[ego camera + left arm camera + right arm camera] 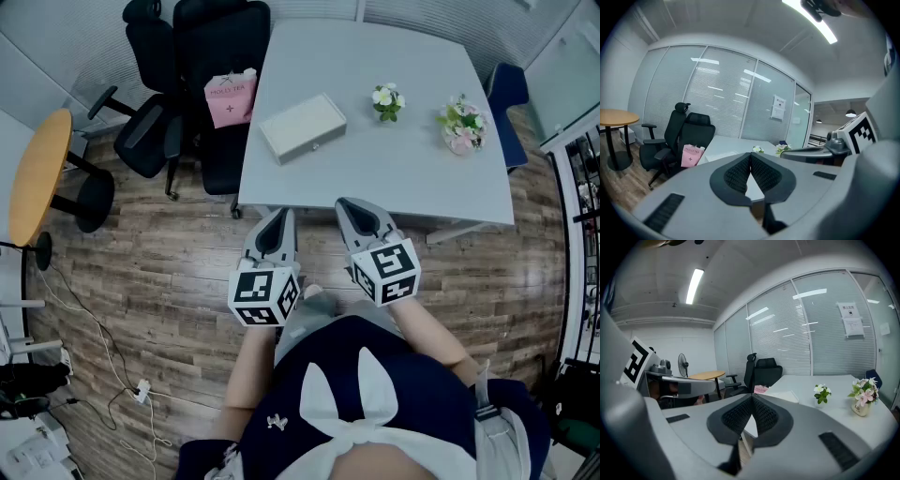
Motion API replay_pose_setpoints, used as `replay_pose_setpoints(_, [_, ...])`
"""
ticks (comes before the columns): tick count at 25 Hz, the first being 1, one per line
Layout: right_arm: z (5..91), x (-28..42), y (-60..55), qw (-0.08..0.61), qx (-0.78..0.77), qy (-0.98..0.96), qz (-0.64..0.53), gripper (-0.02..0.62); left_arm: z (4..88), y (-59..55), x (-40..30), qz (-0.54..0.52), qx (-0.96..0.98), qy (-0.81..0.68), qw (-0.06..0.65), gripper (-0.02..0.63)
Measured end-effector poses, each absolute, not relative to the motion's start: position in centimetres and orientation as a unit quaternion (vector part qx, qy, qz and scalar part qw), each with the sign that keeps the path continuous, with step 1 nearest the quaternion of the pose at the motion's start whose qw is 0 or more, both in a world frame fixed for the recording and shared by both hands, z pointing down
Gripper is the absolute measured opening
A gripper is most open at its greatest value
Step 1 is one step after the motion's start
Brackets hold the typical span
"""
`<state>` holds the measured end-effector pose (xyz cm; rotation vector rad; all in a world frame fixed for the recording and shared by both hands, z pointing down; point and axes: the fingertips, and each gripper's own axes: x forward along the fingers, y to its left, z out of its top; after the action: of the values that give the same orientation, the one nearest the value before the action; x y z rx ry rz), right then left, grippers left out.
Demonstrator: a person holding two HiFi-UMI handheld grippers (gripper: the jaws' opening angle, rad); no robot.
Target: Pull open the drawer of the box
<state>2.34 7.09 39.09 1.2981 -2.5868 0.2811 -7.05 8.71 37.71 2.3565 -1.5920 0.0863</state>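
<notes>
A flat white box [303, 127] with a small knob on its front face lies on the left part of the grey table [394, 178]; it shows pale and low in the right gripper view as the box [785, 396]. My left gripper [277, 221] hangs over the wooden floor just short of the table's near edge, jaws shut and empty. My right gripper [361, 214] sits beside it at the table edge, also shut with nothing held. Both stay well short of the box. In each gripper view the black pads [750, 174] [752, 416] meet at the tip.
Two small flower pots [386, 101] [461, 125] stand on the table's far right. Black office chairs [202, 84] crowd the table's left side, one holding a pink bag [230, 98]. A round wooden table [37, 173] is at far left, cables [103, 356] lie on the floor.
</notes>
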Motion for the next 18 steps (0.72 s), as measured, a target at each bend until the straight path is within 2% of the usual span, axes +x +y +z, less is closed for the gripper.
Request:
replay_pose_setpoints(10, [39.8,1.7,5.4,0.123,0.465,-0.872,0.087,0.007,38.1,6.9,-8.0,0.061,0.828,-0.54,0.135,0.025])
replay_pose_setpoints(15, [40.0,1.8,4.9,0.125,0.464,-0.872,0.09,0.082,38.4,6.2,-8.7,0.065,0.826,-0.541,0.141,0.029])
replay_pose_setpoints(17, [40.0,1.8,4.3,0.128,0.462,-0.873,0.09,0.101,38.5,5.7,-9.0,0.063,0.825,-0.542,0.146,0.061])
replay_pose_setpoints(18, [40.1,1.8,4.0,0.131,0.46,-0.873,0.091,0.11,38.5,5.4,-9.1,0.06,0.826,-0.541,0.15,0.111])
